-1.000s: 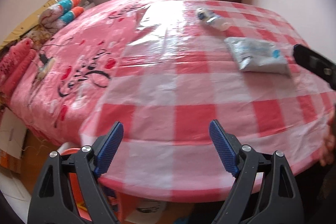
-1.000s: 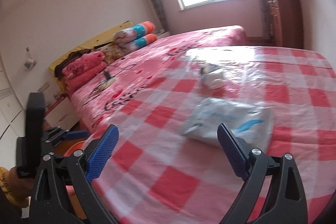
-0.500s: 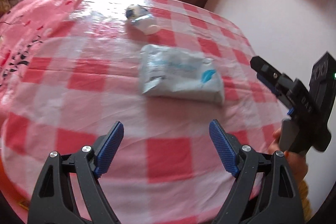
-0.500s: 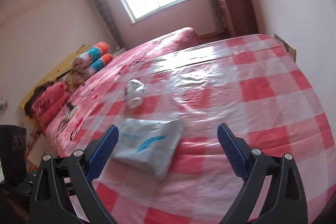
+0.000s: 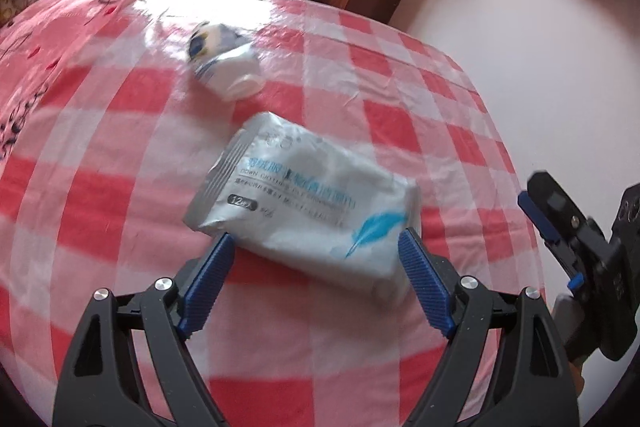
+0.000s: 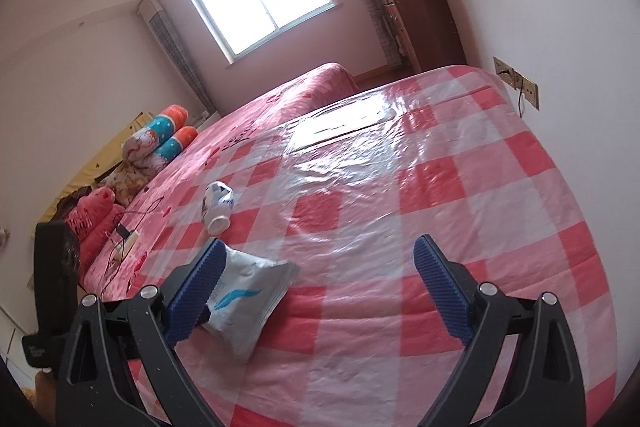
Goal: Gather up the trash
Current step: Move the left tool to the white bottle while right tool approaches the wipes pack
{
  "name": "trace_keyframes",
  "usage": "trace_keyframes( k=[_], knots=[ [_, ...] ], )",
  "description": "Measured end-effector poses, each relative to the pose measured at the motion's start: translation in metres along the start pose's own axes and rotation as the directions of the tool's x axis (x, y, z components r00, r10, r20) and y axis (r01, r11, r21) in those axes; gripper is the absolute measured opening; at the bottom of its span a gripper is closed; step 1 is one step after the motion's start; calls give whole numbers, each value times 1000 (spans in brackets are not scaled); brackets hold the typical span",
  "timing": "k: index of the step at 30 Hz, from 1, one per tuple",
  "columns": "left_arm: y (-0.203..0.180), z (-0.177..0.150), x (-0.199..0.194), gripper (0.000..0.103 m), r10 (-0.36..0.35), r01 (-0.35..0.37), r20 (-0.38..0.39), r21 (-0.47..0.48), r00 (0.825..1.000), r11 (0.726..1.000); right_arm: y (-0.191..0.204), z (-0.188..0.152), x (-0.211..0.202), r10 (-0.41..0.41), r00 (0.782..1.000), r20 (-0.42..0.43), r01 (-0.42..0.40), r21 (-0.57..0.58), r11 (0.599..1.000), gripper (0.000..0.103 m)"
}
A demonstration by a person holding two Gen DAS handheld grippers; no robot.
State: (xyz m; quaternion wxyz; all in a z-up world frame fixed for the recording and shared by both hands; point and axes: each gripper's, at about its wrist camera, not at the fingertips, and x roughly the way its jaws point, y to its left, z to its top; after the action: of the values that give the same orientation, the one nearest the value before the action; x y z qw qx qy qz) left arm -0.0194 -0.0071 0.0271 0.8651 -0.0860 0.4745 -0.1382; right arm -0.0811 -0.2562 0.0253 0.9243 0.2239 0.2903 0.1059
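A flat white wipes packet (image 5: 308, 203) with a blue feather print lies on the red-and-white checked plastic cloth (image 5: 120, 163). My left gripper (image 5: 316, 259) is open, its blue fingertips just at the packet's near edge, one on each side. A crumpled white and blue bottle (image 5: 224, 61) lies beyond the packet. My right gripper (image 6: 320, 267) is open and empty above the cloth; the packet (image 6: 248, 303) sits by its left finger and the bottle (image 6: 218, 203) lies further off. The right gripper also shows at the right edge of the left wrist view (image 5: 560, 231).
The cloth covers a table beside a pink bed (image 6: 256, 123) with rolled pillows (image 6: 164, 139). A dark wooden cabinet (image 6: 416, 7) stands by the far wall, with a wall socket (image 6: 516, 83) at the table's right. A phone and cable (image 6: 124, 231) lie on the bed.
My left gripper has swung right and moved in until its open fingertips flank the packet's near edge. My right gripper has turned to the right, away from the packet.
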Motion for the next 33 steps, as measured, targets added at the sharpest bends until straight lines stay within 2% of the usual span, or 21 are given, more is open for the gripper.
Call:
trace_keyframes(
  k=[5, 10, 14, 17, 22, 23, 26, 33],
  knots=[
    [-26, 25, 25, 84, -14, 15, -13, 104, 1000, 994, -18, 6, -2, -5, 1000, 10, 4, 54, 999, 94],
    [-60, 33, 45, 84, -70, 75, -28, 207, 997, 975, -37, 9, -3, -27, 1000, 14, 25, 107, 994, 94],
    [-68, 35, 48, 84, -99, 103, -30, 215, 995, 971, -51, 9, -3, -37, 999, 6, 35, 158, 987, 94],
    [-60, 37, 36, 84, -59, 53, 24, 222, 998, 974, -50, 8, -2, -27, 1000, -5, 27, 164, 986, 94],
    [-18, 59, 16, 84, 72, -85, 105, 131, 992, 988, -36, 4, 6, 2, 999, -43, 4, 132, 991, 94],
    [-6, 67, 15, 84, 111, -122, 109, 96, 988, 988, -31, 3, 9, 1, 999, -51, 5, 119, 993, 94],
    [16, 82, 18, 84, 169, -174, 114, 37, 979, 984, -17, 0, 16, 14, 997, -75, -8, 79, 997, 94],
    [37, 110, 39, 84, 251, -254, 98, 17, 963, 967, 6, -6, 36, 4, 990, -141, -3, 13, 1000, 94]
  ],
)
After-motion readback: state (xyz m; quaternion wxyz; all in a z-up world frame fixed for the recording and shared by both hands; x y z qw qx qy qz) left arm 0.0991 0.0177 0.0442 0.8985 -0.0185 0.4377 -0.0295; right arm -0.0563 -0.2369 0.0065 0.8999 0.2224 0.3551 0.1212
